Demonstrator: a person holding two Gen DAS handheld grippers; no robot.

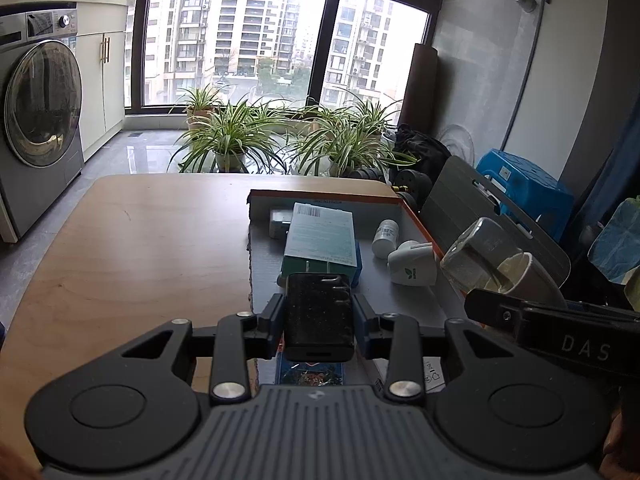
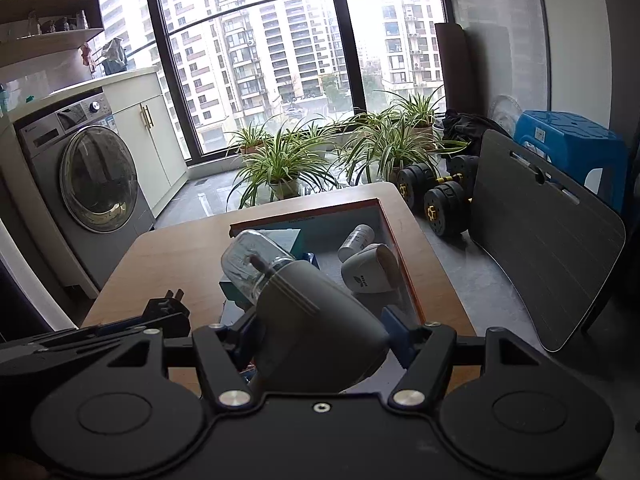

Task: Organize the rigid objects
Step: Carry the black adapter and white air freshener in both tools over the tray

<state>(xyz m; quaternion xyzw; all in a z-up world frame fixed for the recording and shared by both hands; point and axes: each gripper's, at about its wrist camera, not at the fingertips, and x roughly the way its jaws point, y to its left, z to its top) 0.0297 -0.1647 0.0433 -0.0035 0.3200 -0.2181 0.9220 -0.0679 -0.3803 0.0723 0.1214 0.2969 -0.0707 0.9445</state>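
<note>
My left gripper is shut on a black power adapter with plug prongs, held just above the near end of an orange-rimmed box. My right gripper is shut on a grey device with a clear dome cap, held over the same box; the device also shows at the right of the left wrist view. The adapter shows at the left of the right wrist view. In the box lie a teal carton, a white bottle and a white dispenser.
The box sits on a wooden table. A dark board leans by the table's right side, with dumbbells and a blue stool behind. Potted plants and a washing machine stand beyond.
</note>
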